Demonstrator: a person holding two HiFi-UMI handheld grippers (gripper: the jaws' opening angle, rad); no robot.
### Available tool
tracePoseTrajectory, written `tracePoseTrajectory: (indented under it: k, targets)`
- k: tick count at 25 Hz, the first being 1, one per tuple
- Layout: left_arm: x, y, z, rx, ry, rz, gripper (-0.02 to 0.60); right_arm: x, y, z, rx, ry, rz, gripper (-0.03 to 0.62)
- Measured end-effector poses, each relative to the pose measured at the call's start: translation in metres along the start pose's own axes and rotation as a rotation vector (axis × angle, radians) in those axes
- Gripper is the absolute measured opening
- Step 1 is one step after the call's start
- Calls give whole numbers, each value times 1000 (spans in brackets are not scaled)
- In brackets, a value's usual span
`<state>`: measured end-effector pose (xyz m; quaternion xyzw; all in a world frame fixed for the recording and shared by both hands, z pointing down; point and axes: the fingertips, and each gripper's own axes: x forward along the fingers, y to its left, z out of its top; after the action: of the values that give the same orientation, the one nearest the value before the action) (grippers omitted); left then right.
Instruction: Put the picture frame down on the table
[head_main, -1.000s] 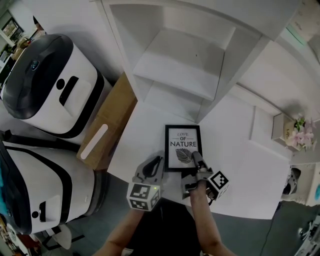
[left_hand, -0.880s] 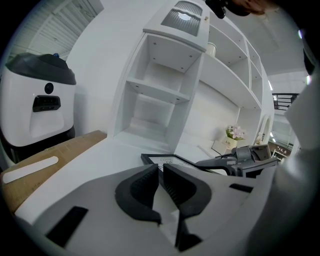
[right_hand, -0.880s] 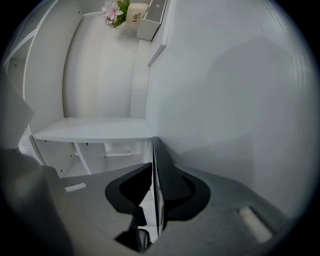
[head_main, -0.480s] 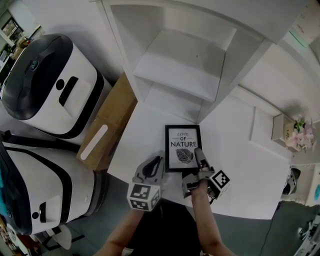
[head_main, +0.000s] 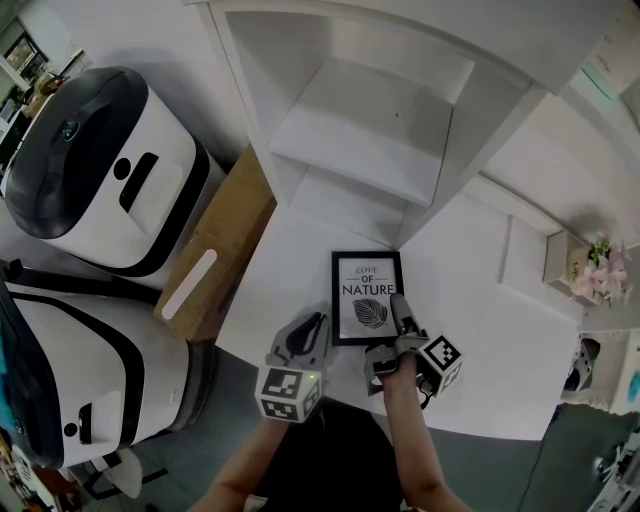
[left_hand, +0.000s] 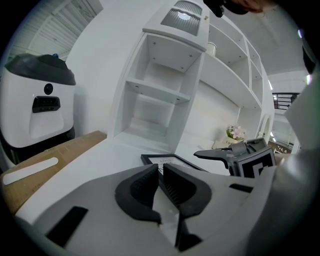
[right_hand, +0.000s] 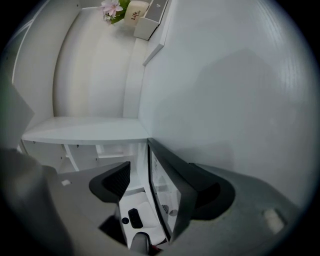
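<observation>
The black picture frame with the "Love of Nature" leaf print lies flat on the white table, in front of the shelf unit. My right gripper sits at the frame's lower right edge. In the right gripper view the frame's edge stands between the parted jaws of my right gripper: one pad is against it, and a gap shows on the other side. My left gripper hovers just left of the frame, shut and empty. The left gripper view shows the left gripper shut, with the frame beyond it.
A white open shelf unit stands behind the frame. A brown cardboard box and two white-and-black machines are to the left of the table. Pink flowers and a small box stand at the far right. The table's front edge runs close under both grippers.
My right gripper has slid a little to the right, from over the frame's lower corner to its right edge. The frame and the left gripper have stayed where they were.
</observation>
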<state>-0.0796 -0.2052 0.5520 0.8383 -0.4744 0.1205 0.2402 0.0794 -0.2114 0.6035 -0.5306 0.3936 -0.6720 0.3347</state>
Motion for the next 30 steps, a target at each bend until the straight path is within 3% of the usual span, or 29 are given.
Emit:
tracePoseTrajectory:
  k: [30]
  targets:
    - [-6,-7,6,-15,-7,-10,38,-4,-8,1,121,18,-91,391]
